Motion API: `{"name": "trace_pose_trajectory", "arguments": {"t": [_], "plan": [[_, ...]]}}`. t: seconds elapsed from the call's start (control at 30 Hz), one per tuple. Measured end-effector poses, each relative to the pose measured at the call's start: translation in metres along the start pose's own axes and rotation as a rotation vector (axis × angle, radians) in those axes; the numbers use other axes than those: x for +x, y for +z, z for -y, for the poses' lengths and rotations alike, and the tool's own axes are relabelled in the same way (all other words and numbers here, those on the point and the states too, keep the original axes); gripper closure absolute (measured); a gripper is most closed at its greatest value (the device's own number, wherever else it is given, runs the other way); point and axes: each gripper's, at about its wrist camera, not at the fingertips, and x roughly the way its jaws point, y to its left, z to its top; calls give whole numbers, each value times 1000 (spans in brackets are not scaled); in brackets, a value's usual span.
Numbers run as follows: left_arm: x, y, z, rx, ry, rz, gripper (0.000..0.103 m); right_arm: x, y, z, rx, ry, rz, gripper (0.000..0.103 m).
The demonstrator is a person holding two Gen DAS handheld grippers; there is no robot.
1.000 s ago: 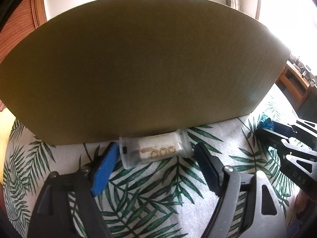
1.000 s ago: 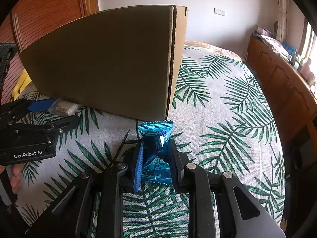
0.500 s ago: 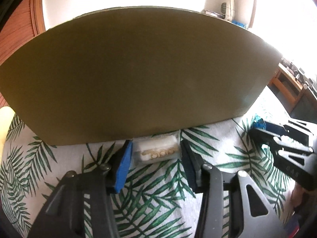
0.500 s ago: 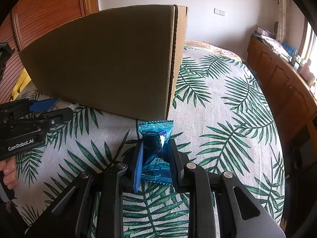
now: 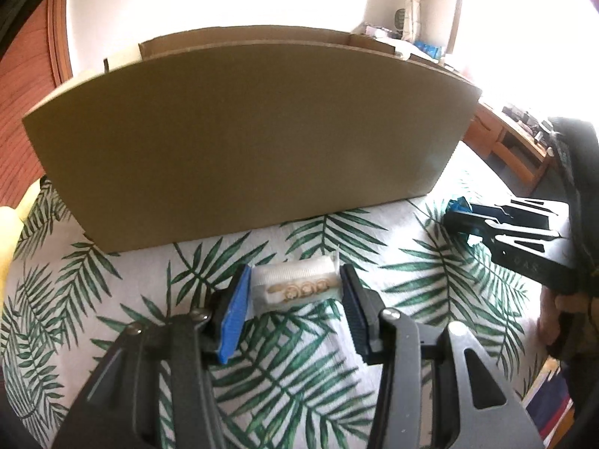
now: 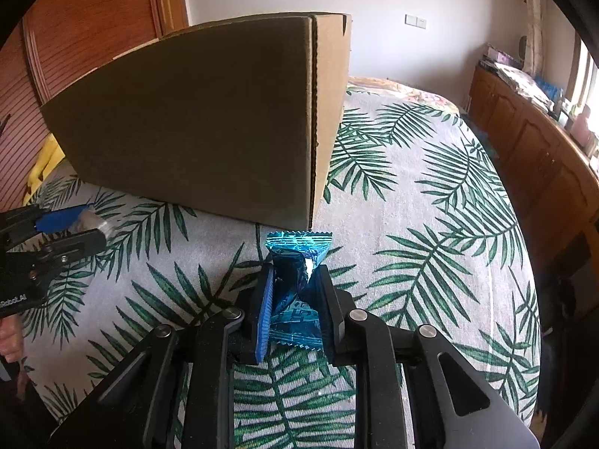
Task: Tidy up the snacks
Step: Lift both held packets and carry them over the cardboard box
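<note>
My left gripper (image 5: 295,292) is shut on a white snack packet (image 5: 295,286) with gold print and holds it above the leaf-print cloth, in front of the cardboard box (image 5: 243,142). The box's open top rim shows in the left wrist view. My right gripper (image 6: 294,292) is shut on a blue foil snack packet (image 6: 295,277), just off the box's near corner (image 6: 312,119). In the right wrist view the left gripper (image 6: 75,228) is at the far left with the white packet (image 6: 93,222). In the left wrist view the right gripper (image 5: 486,224) is at the right.
The leaf-print cloth (image 6: 411,224) covers the table and stretches out to the right of the box. Wooden cabinets (image 6: 531,138) run along the right wall. A yellow object (image 6: 41,164) lies left of the box. A wooden door (image 6: 75,30) stands behind it.
My left gripper closed on the white packet and lifted it up and back from the box's foot; the box's top rim now shows. The right gripper stayed still with the blue packet.
</note>
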Motion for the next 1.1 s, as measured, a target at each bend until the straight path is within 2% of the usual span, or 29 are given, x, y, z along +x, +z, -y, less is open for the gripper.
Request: {"name": "trace_pose_trajectory", "arguments": {"t": [0.1,0.33,0.67,0.9,1.1], "plan": [[-20,-8,-2,19,2,25,57,-9,-3,0,7,9,13,83],[-55,3,-7,18,-17,89,57,-50,-4,-11,-18,28,91,83],[-104,37,-8,31,-20,214,57,-108,21,-41,-80,75,214,83],[-108,71,-20,43,33,268,57,-120,53,-59,-122,81,260,83],[-96,93,-41,12,57,272,57,-107,79,-67,-126,86,260,83]]}}
